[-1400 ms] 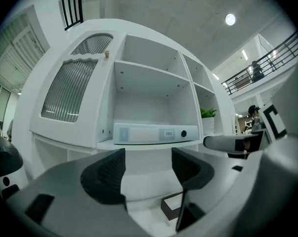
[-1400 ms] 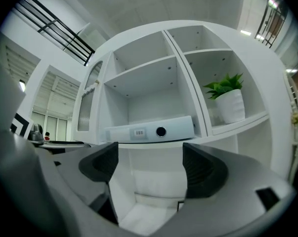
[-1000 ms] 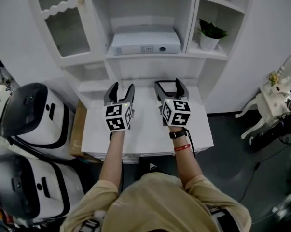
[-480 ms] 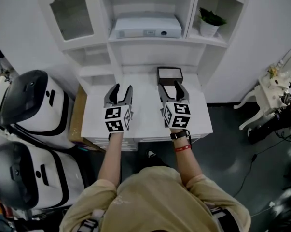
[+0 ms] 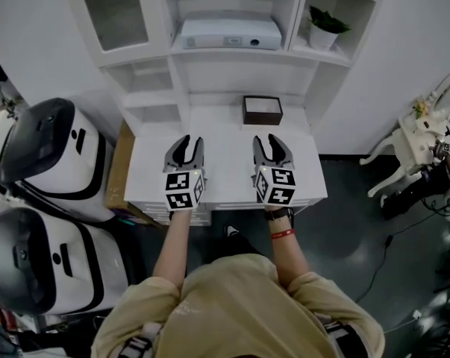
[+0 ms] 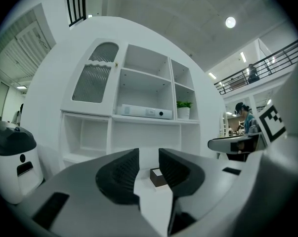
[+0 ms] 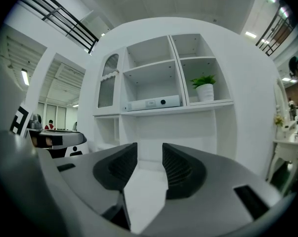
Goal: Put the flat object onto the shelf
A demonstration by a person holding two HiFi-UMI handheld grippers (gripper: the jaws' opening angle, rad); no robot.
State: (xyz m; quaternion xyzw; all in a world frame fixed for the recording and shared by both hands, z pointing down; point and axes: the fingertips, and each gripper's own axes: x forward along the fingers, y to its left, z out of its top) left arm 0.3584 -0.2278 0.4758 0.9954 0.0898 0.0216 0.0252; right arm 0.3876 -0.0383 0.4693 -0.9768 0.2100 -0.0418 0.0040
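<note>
Flat object (image 5: 263, 110): prob. light and stiff. The pale top may be glazed, so poss. slick and fragile. Best hold is a pinch across opposite dark side walls, not the face.

Looks: low square box/frame, dark sides, pale top.

Sits at the table's (image 5: 225, 174) 12 o'clock end, hard by the shelf (image 5: 239, 52) unit's base.

Left tongs (image 5: 187, 142) at its 8 o'clock, right tongs (image 5: 267, 142) at 6, both well apart from it. Both have just been closing; a narrow gap is left and nothing is held.
</note>
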